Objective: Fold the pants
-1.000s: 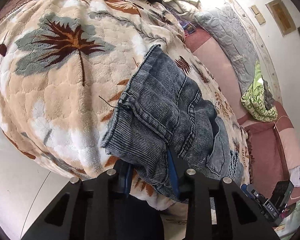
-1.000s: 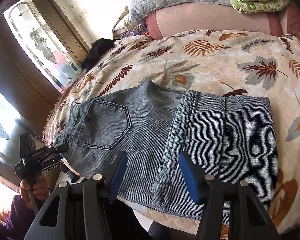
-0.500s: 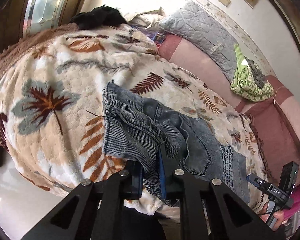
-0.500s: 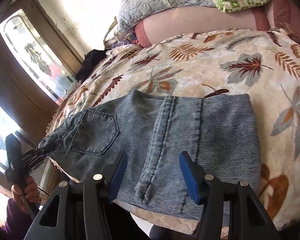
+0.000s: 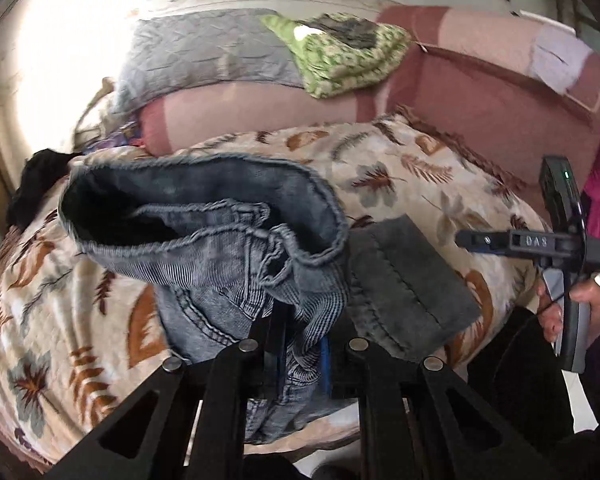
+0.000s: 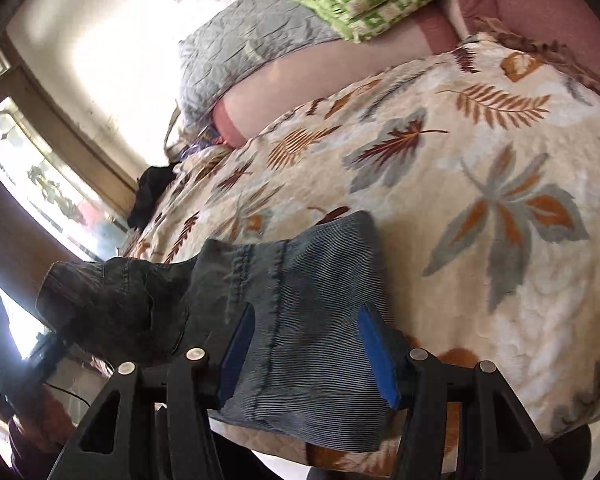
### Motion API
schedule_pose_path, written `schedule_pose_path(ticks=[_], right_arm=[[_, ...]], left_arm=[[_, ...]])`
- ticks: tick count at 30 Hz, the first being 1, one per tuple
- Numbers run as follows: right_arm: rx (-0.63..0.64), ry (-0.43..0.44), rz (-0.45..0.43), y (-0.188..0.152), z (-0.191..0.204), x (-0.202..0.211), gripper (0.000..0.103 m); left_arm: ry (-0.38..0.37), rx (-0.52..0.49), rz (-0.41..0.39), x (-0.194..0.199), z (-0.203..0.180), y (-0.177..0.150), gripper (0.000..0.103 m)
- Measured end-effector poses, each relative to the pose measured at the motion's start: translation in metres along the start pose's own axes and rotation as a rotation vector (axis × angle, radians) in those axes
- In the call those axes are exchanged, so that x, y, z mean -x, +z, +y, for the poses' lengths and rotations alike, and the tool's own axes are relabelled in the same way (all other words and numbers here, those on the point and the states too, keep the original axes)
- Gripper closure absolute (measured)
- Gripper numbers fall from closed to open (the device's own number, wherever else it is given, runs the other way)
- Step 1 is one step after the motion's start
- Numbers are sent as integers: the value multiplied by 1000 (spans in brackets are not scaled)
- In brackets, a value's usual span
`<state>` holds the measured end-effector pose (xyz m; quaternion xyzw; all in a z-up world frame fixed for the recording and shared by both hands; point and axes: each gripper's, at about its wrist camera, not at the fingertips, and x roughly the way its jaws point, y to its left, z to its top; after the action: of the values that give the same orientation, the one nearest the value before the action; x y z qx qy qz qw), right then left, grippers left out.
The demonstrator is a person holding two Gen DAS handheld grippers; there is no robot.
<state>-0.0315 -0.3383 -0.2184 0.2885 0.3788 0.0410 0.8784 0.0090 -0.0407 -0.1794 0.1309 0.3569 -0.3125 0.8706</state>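
While tilted downward, left hand-held gripper (image 5: 300, 344) clamps jeans (image 5: 228, 240) — waistband lifted.

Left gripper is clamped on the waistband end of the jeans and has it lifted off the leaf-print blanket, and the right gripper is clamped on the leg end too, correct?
Not quite. In the right wrist view, the right gripper is open, its blue pads either side of the leg end without pressing it. The left gripper does clamp the jeans above the leaf-print blanket.

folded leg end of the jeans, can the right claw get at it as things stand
Probably yes. The right claw is open, its blue pads either side of the folded leg end lying flat on the leaf-print blanket, nothing between. The left claw holds the waist end, off to the side.
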Motion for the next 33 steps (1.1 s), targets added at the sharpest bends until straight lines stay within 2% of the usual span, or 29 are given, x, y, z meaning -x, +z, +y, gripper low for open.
schedule_pose_path(ticks=[3, 6, 9, 12, 15, 17, 18, 20, 23, 25, 28, 29, 30, 33], right_arm=[[-29, -12, -15, 2, -14, 7, 45], [-47, -26, -18, 2, -24, 13, 45], [-40, -42, -18, 2, -27, 17, 45], [-26, -52, -8, 1, -29, 14, 45], [-50, -28, 14, -2, -32, 3, 45], [-87, 41, 43, -3, -32, -6, 45], [-115, 103, 62, -3, -30, -11, 45], [-153, 183, 110, -2, -24, -23, 34], [-193, 269, 149, -2, -16, -38, 33], [-201, 271, 166, 2, -11, -48, 33], [-197, 251, 159, 8, -7, -62, 32], [-209, 257, 170, 10, -6, -68, 30], [-220, 270, 195, 12, -7, -76, 30], [-276, 321, 244, 13, -5, -97, 30]], left_arm=[[-104, -32, 96, -41, -33, -4, 89], [-147, -15, 183, -72, -55, -9, 89], [-155, 37, 152, -64, -52, -8, 89], [-174, 41, 91, -35, -35, -6, 89], [-151, 54, 20, -12, -12, -1, 89], [-125, 70, 3, -5, 0, -2, 88], [-109, 83, 5, -4, 7, -2, 88], [-73, 121, 18, -7, 22, -5, 88], [-30, 238, 81, -21, 53, -15, 88], [-2, 301, 114, -29, 72, -25, 88], [3, 340, 130, -34, 87, -37, 86], [-13, 349, 133, -34, 89, -40, 81], [-32, 346, 140, -36, 89, -41, 78], [-44, 317, 157, -44, 85, -45, 77]])
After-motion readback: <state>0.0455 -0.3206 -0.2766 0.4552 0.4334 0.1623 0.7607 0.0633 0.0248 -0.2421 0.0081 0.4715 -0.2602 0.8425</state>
